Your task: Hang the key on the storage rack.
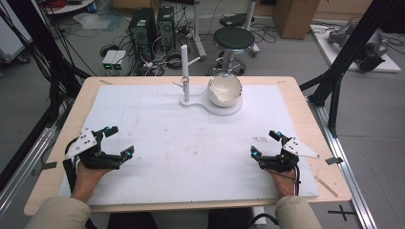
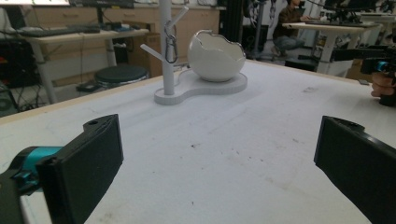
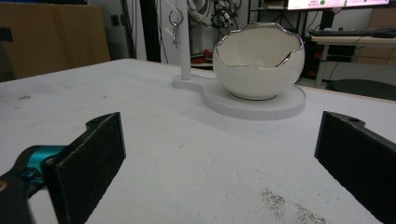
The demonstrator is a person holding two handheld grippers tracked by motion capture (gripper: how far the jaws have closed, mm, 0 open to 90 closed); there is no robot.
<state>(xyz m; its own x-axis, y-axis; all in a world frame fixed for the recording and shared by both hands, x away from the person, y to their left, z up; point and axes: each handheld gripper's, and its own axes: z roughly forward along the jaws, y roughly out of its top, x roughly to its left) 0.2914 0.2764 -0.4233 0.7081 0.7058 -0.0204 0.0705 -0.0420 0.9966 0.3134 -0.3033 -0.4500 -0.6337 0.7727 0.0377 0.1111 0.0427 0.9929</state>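
A white eggshell-shaped bowl (image 1: 224,89) (image 2: 215,56) (image 3: 258,60) sits on a white stand base (image 1: 229,109) at the far middle of the table. From that base rises a white post (image 1: 185,71) (image 2: 166,46) (image 3: 183,42) with branch pegs. A metal keyring clip (image 2: 171,43) (image 3: 175,25) hangs on the post. My left gripper (image 1: 119,141) (image 2: 215,158) rests open near the front left, with nothing between its jaws. Near the front right, my right gripper (image 1: 264,144) (image 3: 217,163) is open too and holds nothing.
A white mat (image 1: 191,143) covers the wooden table (image 1: 62,162). Behind the table stand a black stool (image 1: 233,40), computer towers (image 1: 143,28) and cables on the floor. Black frame posts (image 1: 344,52) flank the right side.
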